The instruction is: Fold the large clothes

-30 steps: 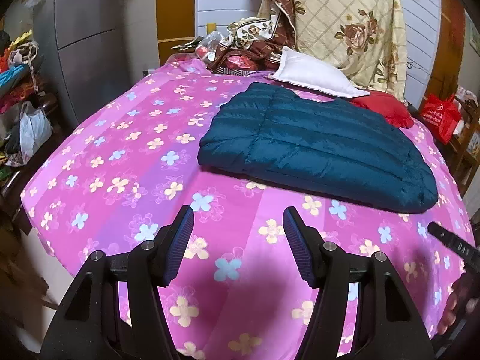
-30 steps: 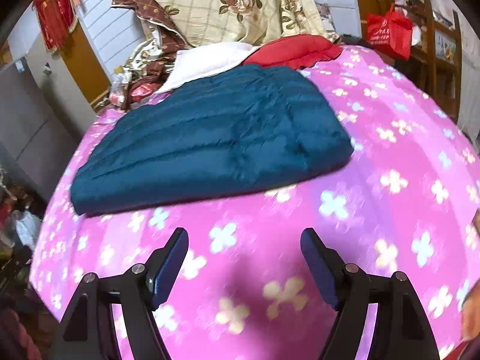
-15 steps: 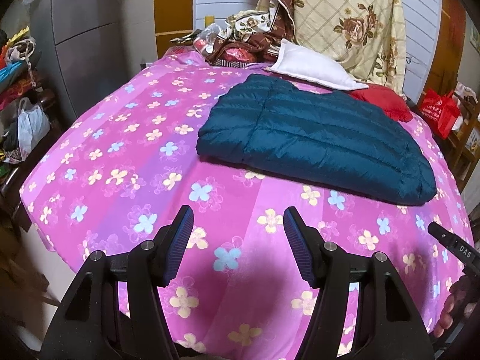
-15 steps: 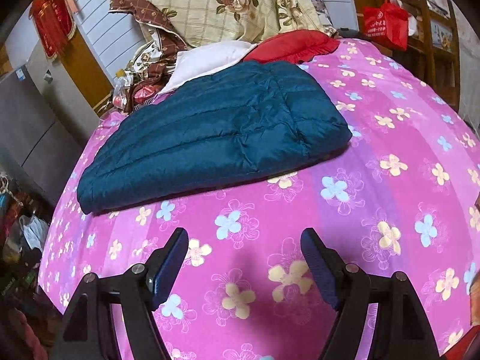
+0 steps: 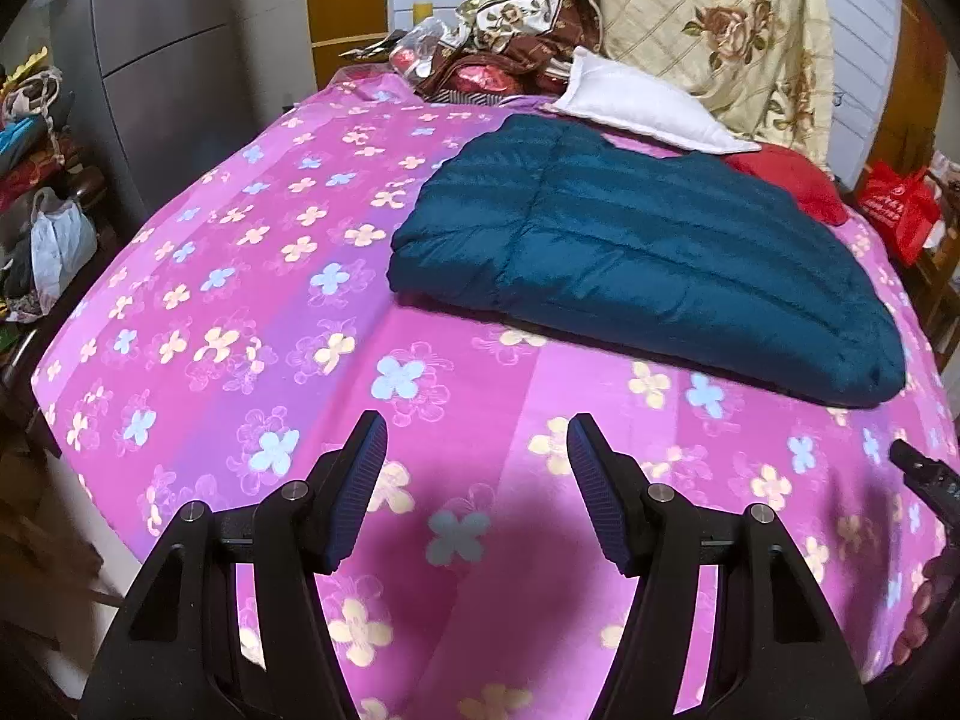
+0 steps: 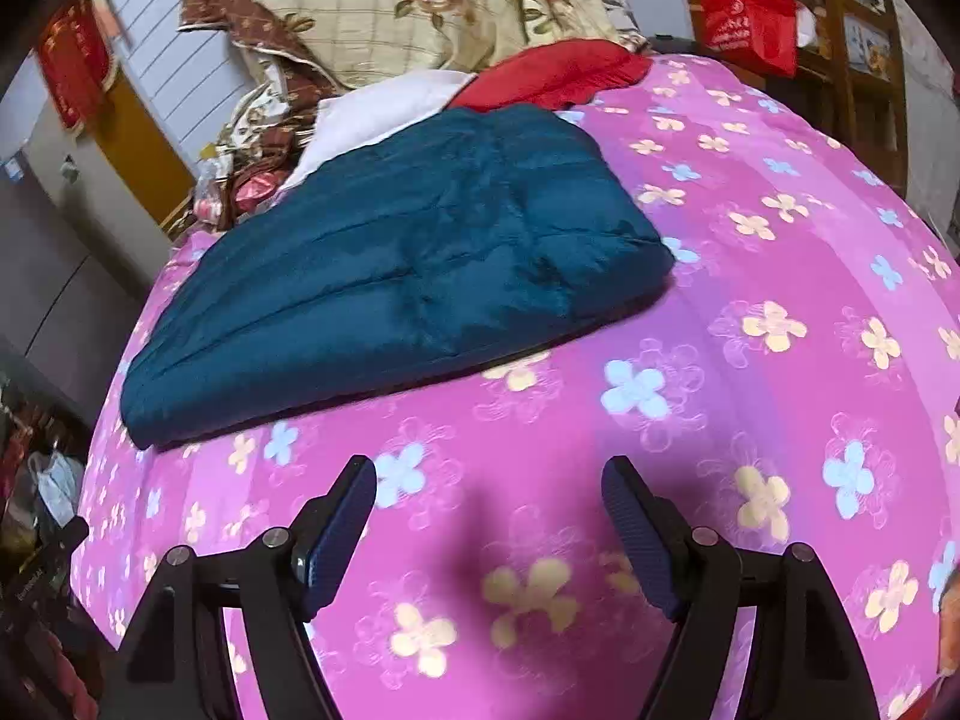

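A dark teal quilted down jacket [image 5: 648,252] [image 6: 396,276] lies folded into a long slab across a bed with a pink flowered sheet [image 5: 252,300] [image 6: 780,276]. My left gripper [image 5: 477,441] hovers open over bare sheet, short of the jacket's near edge, with nothing between its blue pads. My right gripper [image 6: 489,483] is also open and empty above the sheet, below the jacket's front edge. The tip of the right gripper [image 5: 924,474] shows at the right edge of the left wrist view.
A white pillow [image 5: 648,102] and a red cushion [image 5: 792,180] lie behind the jacket, with a floral quilt [image 5: 720,18] and a cluttered pile [image 5: 480,72] at the headboard. A grey cabinet [image 5: 162,48] and bags [image 5: 60,240] stand left; a red bag [image 5: 900,210] sits right.
Both grippers have moved forward and lower toward the bed, so the jacket looks closer and larger in both views. The jaws stayed as wide as before.
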Motion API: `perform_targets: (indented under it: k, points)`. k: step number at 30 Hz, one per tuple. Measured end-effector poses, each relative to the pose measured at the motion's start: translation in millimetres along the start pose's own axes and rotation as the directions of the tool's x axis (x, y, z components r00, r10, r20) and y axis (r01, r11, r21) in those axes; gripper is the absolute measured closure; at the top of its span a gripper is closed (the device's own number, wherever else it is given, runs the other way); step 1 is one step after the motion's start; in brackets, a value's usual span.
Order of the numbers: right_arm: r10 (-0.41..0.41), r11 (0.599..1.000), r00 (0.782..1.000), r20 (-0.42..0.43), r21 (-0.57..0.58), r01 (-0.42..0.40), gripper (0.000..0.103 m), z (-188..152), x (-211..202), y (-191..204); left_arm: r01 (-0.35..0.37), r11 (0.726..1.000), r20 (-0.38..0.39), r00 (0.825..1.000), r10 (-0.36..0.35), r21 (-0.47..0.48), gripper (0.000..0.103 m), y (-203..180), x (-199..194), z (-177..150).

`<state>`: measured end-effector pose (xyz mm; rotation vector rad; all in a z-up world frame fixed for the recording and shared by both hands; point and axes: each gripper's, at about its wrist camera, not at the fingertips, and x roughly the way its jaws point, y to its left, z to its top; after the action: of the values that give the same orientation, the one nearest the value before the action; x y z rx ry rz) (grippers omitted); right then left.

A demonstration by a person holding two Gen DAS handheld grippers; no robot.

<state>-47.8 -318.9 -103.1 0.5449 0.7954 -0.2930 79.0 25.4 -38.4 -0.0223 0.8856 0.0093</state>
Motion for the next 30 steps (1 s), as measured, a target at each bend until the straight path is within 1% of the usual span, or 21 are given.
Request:
perform_targets:
  k: [4, 7, 9, 11, 13, 15, 17, 18, 20, 22, 23, 26, 27, 29, 30]
  points:
    - [0.0, 1.0, 1.0, -0.014, 0.031, 0.001, 0.027, 5.2, 8.5, -11.3, -0.013, 1.0, -0.022, 1.0, 0.013, -0.007, 0.041, 3.8, 16.3, 3.1]
    - [0.021, 0.997, 0.999, -0.03, 0.072, -0.019, 0.027, 8.7, 17.0, -20.8, 0.034, 0.998, -0.06, 0.998, -0.037, -0.044, 0.041, 13.3, 32.0, 9.1]
    - [0.034, 0.995, 0.999, -0.033, 0.095, -0.031, 0.027, 11.6, 20.6, -25.7, 0.077, 0.993, -0.077, 0.993, -0.084, -0.091, 0.041, 24.0, 42.6, 16.6]
    - [0.046, 0.991, 0.998, -0.034, 0.125, -0.041, 0.027, 15.7, 24.2, -31.5, 0.109, 0.983, -0.084, 0.989, -0.123, -0.151, 0.041, 37.1, 53.6, 27.1]
    - [0.067, 0.985, 0.997, -0.031, 0.162, -0.061, 0.027, 20.6, 28.1, -38.8, 0.127, 0.973, -0.086, 0.986, -0.146, -0.193, 0.041, 45.6, 62.6, 36.4]
    - [0.091, 0.978, 0.995, -0.029, 0.192, -0.084, 0.027, 25.3, 33.0, -43.7, 0.152, 0.96, -0.073, 0.982, -0.173, -0.234, 0.041, 54.8, 75.5, 49.2]
    - [0.104, 0.972, 0.994, -0.03, 0.214, -0.095, 0.027, 29.8, 39.2, -46.8, 0.165, 0.952, -0.063, 0.98, -0.187, -0.258, 0.041, 61.1, 85.5, 58.6]
    - [0.117, 0.967, 0.993, -0.032, 0.231, -0.106, 0.027, 32.9, 43.9, -48.9, 0.179, 0.943, -0.054, 0.978, -0.201, -0.28, 0.041, 65.6, 94.7, 65.8]
    - [0.136, 0.959, 0.99, -0.036, 0.257, -0.122, 0.027, 37.6, 51.7, -50.6, 0.193, 0.93, -0.062, 0.973, -0.223, -0.313, 0.041, 71.2, 108.8, 74.7]
    - [0.158, 0.948, 0.987, -0.039, 0.285, -0.141, 0.027, 42.1, 60.0, -53.2, 0.237, 0.901, -0.069, 0.958, -0.28, -0.362, 0.041, 78.4, 126.9, 83.3]
    - [0.168, 0.943, 0.985, -0.04, 0.297, -0.149, 0.027, 44.2, 64.8, -54.0, 0.246, 0.893, -0.075, 0.953, -0.294, -0.378, 0.041, 81.4, 132.8, 86.1]
    - [0.173, 0.936, 0.984, -0.038, 0.318, -0.152, 0.026, 49.7, 75.3, -55.9, 0.301, 0.845, -0.078, 0.926, -0.37, -0.443, 0.04, 91.7, 153.1, 93.0]
    - [0.174, 0.935, 0.984, -0.025, 0.319, -0.157, 0.024, 52.4, 76.4, -56.3, 0.324, 0.825, -0.071, 0.914, -0.399, -0.463, 0.035, 95.3, 158.4, 94.6]
    - [0.179, 0.93, 0.984, -0.011, 0.328, -0.166, 0.022, 60.0, 81.6, -57.4, 0.372, 0.793, -0.046, 0.894, -0.446, -0.482, 0.033, 100.0, 165.3, 99.2]
    - [0.188, 0.925, 0.982, -0.003, 0.337, -0.176, 0.022, 63.5, 84.2, -58.9, 0.389, 0.783, -0.037, 0.885, -0.463, -0.486, 0.029, 100.7, 167.1, 101.2]
